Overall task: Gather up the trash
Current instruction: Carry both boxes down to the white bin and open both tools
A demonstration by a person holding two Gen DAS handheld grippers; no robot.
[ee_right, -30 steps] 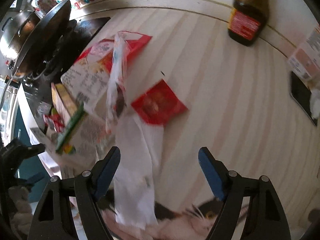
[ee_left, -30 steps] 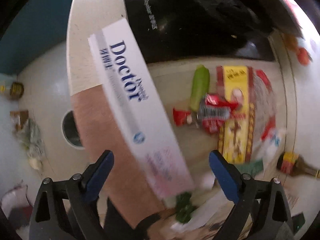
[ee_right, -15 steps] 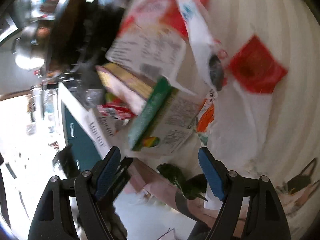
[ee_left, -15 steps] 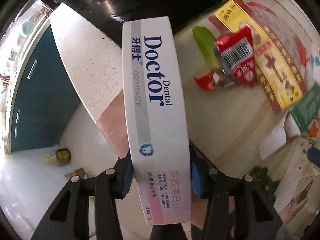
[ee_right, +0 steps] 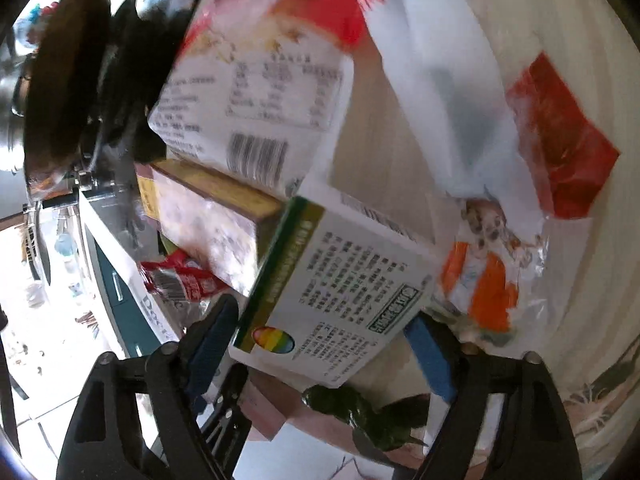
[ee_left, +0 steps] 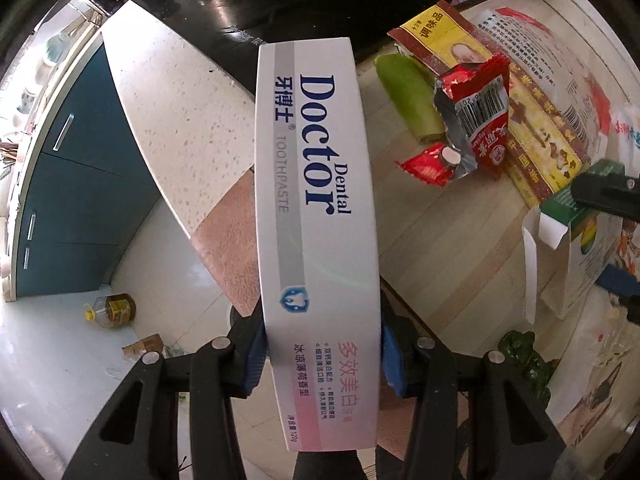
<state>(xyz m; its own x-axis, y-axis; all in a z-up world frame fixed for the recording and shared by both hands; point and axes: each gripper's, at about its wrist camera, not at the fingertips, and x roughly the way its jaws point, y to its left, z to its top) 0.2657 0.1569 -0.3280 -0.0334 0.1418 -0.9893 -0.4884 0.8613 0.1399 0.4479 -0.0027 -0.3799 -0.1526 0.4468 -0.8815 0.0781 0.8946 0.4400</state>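
Observation:
My left gripper [ee_left: 322, 354] is shut on a long white "Dental Doctor" toothpaste box [ee_left: 316, 184] and holds it over the counter's front edge. Its end also shows in the right wrist view [ee_right: 154, 314]. My right gripper [ee_right: 324, 344] is open, its blue pads on either side of a white and green carton [ee_right: 340, 300] that lies on the wooden counter, also seen in the left wrist view [ee_left: 576, 248]. I cannot tell whether the pads touch it.
Trash lies on the wooden counter [ee_left: 440, 232]: a red snack wrapper [ee_left: 476, 120], a yellow and red box [ee_left: 500, 100], a green vegetable piece [ee_left: 408, 96], a white printed bag [ee_right: 260, 80], a red packet [ee_right: 560, 160], dark green leaves [ee_right: 360, 412]. A black stove [ee_left: 360, 4] is behind. An oil bottle [ee_left: 114, 308] stands on the floor.
My left gripper closed on the toothpaste box and has kept hold of it. My right gripper swung left and down to the white and green carton, which now lies between its pads.

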